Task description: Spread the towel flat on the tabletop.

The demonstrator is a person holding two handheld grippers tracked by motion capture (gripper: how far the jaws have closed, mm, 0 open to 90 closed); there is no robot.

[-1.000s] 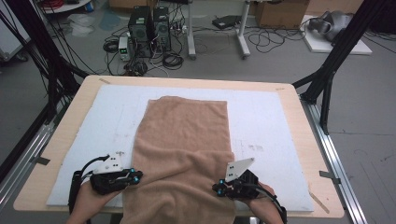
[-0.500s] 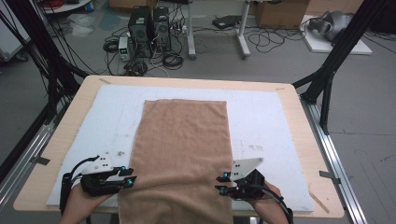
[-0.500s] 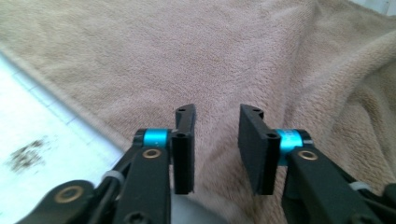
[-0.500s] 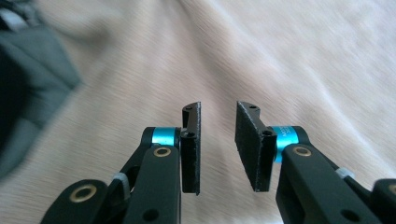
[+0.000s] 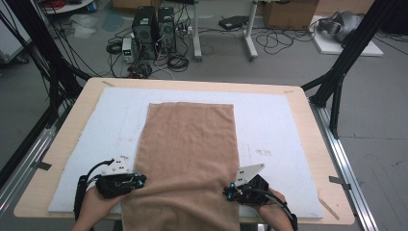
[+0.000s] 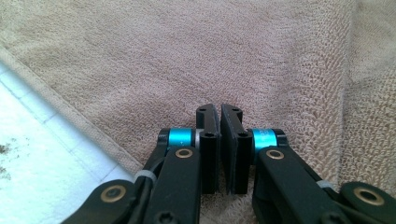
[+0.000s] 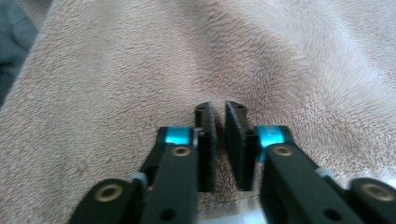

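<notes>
Two tongs sit at the lower edge of the high view, one at each side of a tan towel (image 5: 188,154) that lies lengthwise down the middle of a white mat (image 5: 279,125) on the wooden tabletop (image 5: 315,144). The towel's far end is flat and square in the upper middle of the frame; its near end runs over the tabletop's front edge at the bottom. The left tongs (image 5: 139,182) touch the towel's left border at the lower left, held by a hand (image 5: 94,209). The right tongs (image 5: 226,193) meet the towel's right border at the lower right, with a hand (image 5: 269,207) behind them. Beyond the tabletop, computer cases (image 5: 154,24) and cables stand on the floor at the top.

In the left gripper view, the left tongs (image 6: 219,114) have just been closing and now stand nearly together, a thin slit between them, resting on the towel (image 6: 187,60); whether cloth is pinched I cannot tell. The hem runs diagonally at the left, with the mat (image 6: 42,154) in the lower left corner.

In the right gripper view, the right tongs (image 7: 219,112) have also just been closing and are almost together over the rumpled towel (image 7: 163,60); a pinch of cloth cannot be made out.
</notes>
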